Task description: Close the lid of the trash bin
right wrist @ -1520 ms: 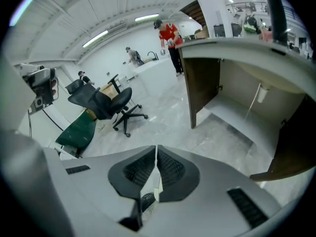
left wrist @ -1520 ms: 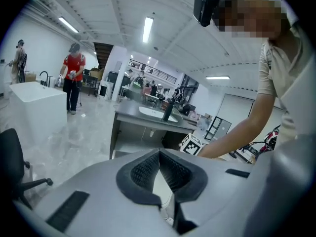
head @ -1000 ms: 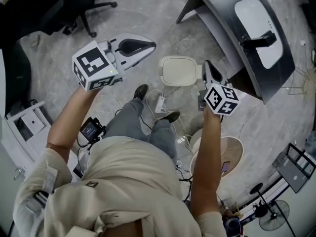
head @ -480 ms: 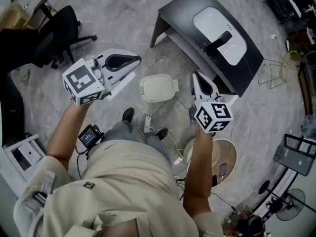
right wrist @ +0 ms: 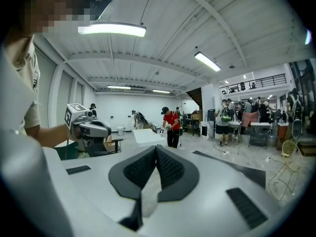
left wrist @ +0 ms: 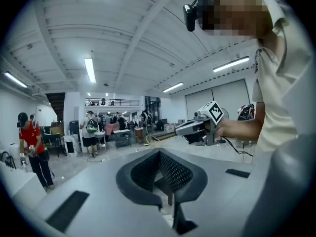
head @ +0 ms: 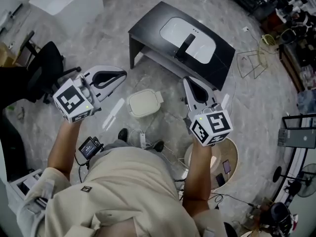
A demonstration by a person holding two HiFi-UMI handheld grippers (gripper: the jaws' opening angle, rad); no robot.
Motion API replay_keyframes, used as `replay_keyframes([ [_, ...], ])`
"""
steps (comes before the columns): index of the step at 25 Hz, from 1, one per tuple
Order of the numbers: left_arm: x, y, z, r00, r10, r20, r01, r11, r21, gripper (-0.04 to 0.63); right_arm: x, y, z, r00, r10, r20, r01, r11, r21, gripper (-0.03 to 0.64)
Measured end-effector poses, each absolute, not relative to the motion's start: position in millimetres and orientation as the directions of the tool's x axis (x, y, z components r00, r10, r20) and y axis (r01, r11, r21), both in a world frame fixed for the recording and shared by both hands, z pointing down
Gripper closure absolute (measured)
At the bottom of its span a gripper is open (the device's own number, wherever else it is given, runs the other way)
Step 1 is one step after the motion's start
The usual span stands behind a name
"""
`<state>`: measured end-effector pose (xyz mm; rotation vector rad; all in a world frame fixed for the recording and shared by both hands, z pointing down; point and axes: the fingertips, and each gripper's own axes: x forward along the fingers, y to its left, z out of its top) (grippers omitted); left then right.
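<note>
Both jaws are pressed together with nothing between them; left gripper (head: pixel 121 74) and right gripper (head: pixel 189 83) hang above the floor; the bin (head: pixel 145 105) stands between them; its cream lid (head: pixel 143 101) looks light, smooth, stiff plastic, probably best pushed flat near the front edge, not pinched.

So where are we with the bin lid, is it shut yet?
Looks done: from above, the cream trash bin lid lies flat, no opening showing. In hand: nothing; the left gripper and right gripper are both shut, empty, held up away from it. Left: at most a check that it seats.
</note>
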<state>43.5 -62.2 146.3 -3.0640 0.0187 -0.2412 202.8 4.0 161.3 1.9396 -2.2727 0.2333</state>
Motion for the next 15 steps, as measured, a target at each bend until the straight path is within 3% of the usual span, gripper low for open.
replay_keyframes([
  [9,54,-20,119,0.985,0.05,0.163,0.08,-0.979,-0.185,0.578,210,71,105,-0.065,-0.988,0.142,-0.995,0.075,0.063,0.595],
  [15,53,-9,113,0.981,0.059,0.187,0.085,-0.987,-0.139,0.578,207,89,91,-0.055,-0.992,0.115,-0.996,0.063,0.065,0.595],
])
